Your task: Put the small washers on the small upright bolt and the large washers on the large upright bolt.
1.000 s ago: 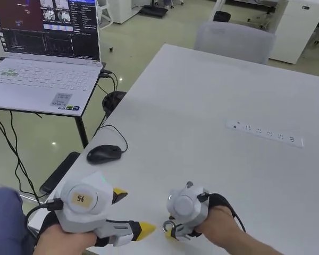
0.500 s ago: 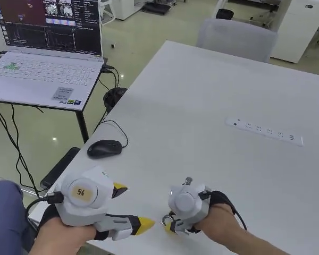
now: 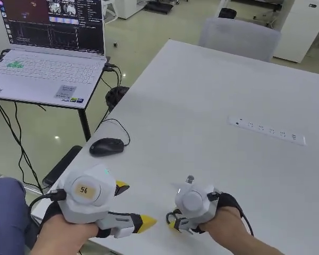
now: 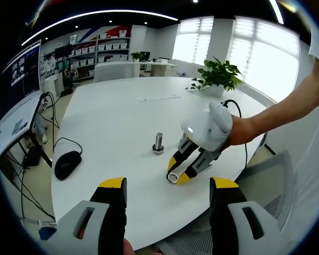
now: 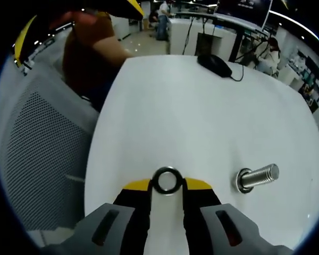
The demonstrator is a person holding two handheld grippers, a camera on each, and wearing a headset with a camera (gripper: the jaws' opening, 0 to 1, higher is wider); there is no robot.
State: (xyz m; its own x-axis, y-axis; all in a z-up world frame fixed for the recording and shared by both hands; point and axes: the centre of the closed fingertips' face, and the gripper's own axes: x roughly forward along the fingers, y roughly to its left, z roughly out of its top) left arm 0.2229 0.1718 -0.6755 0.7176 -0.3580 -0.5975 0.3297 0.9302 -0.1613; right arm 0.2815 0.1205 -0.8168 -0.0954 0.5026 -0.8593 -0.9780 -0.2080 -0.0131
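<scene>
R gripper [image 5: 167, 185] clamped on a washer [image 5: 167, 169], pinched at the jaw tips, low by the table [image 3: 202, 106] nr its near edge. Upright bolt [image 5: 259, 176] stands just beside it, apart from washer; small or large, can't tell. L gripper [image 4: 168, 184] released, jaws wide apart, nothing btwn them, at near-left corner. Mouse [image 3: 106, 146] sits by left edge.

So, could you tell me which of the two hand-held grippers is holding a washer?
The right hand-held gripper: its jaws are shut on a washer. The left hand-held gripper is open and empty.
</scene>
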